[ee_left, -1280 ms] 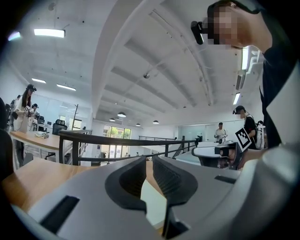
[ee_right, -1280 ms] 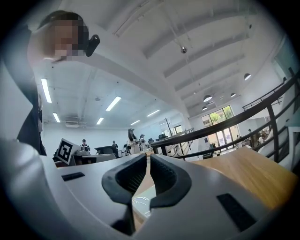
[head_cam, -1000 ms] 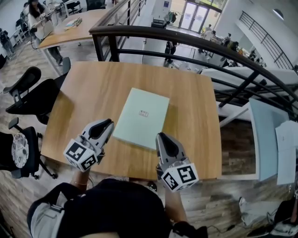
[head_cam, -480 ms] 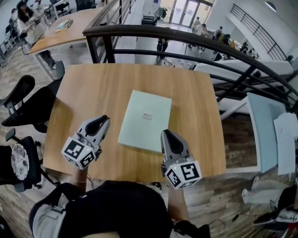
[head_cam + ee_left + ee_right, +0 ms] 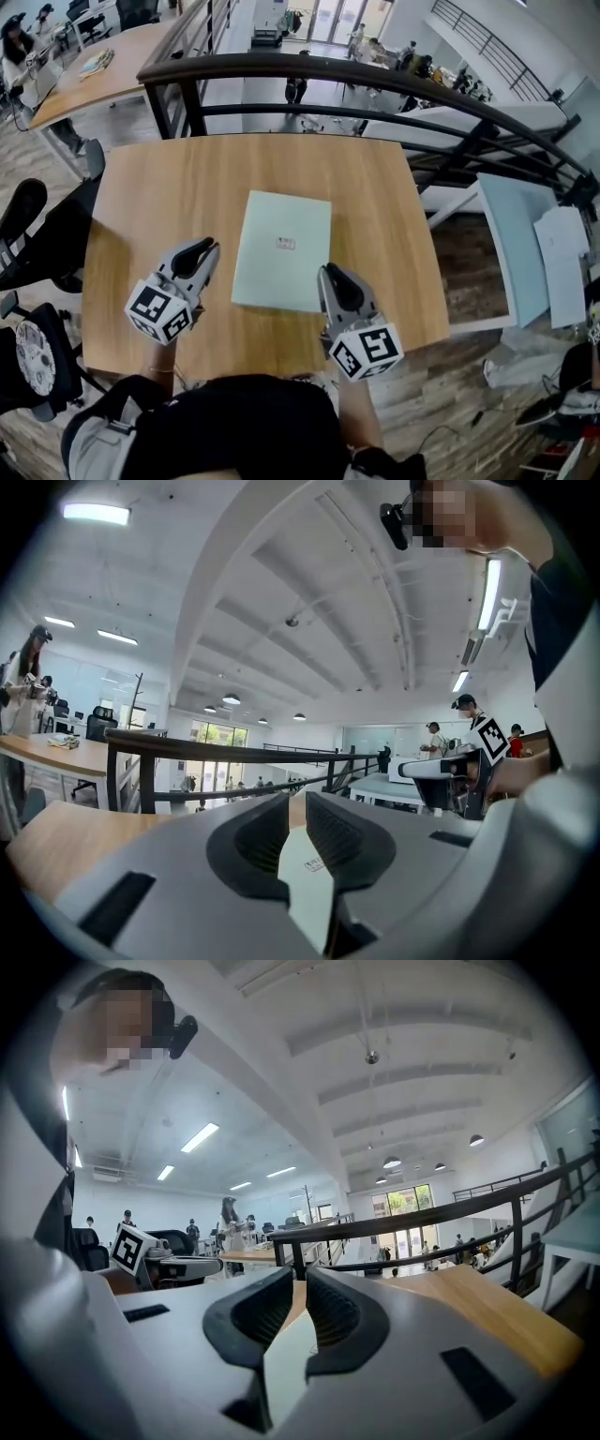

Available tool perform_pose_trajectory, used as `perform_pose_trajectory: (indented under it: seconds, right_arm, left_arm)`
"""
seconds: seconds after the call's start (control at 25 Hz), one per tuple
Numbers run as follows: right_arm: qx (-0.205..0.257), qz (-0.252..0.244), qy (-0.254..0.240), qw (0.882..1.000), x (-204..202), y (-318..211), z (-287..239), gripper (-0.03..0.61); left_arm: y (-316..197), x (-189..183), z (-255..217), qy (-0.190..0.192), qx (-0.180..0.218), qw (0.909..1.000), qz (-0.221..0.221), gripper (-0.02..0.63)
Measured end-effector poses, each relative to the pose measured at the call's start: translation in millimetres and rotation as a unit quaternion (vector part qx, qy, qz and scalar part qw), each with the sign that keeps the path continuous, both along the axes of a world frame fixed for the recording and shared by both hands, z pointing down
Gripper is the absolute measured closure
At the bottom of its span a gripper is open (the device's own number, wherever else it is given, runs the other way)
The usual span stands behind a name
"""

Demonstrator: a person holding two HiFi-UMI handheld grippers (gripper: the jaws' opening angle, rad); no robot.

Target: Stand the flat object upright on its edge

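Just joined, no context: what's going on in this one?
A person holds a two-jaw gripper in each hand over a wooden table. A pale green flat object lies flat at the table's middle, label up. The left gripper sits beside its left edge, and the right gripper is at its near right corner. Both have their jaws shut on nothing. Neither grips the object, which is not yet stood on edge.

Flat object (image 5: 281, 248) lies flat mid-table (image 5: 150, 206), nearer the near edge. Left gripper (image 5: 208, 247) just left of its near-left corner. Right gripper (image 5: 325, 272) by its near-right corner. Railing (image 5: 309, 67) behind far edge. Chairs (image 5: 28, 225) off left edge.
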State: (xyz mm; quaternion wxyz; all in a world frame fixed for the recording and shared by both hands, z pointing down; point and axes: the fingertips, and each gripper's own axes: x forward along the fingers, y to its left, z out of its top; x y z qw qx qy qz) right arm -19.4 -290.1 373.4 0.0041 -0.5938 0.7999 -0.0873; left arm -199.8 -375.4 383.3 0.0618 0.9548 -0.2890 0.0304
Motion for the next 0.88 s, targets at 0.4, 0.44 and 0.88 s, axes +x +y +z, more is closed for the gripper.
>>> perform_pose_trajectory:
  seconds: [0.4,0.44,0.88]
  right_arm:
    - [-0.025,0.002,0.001,1.000,44,-34,21,0.545]
    - [-0.028,0.000,0.000,1.000,46,-39,27,0.545]
    - [-0.069,-0.030,0.002,0.997,60,-87,83,0.543]
  left_arm:
    - [-24,52,14,-0.012,-0.028,0.9992,0.024,0.560]
    - [-25,57,18,-0.020,-0.028,0.9990,0.029,0.558]
    - [-66,71,74,-0.047,-0.081,0.9956,-0.002,0.492]
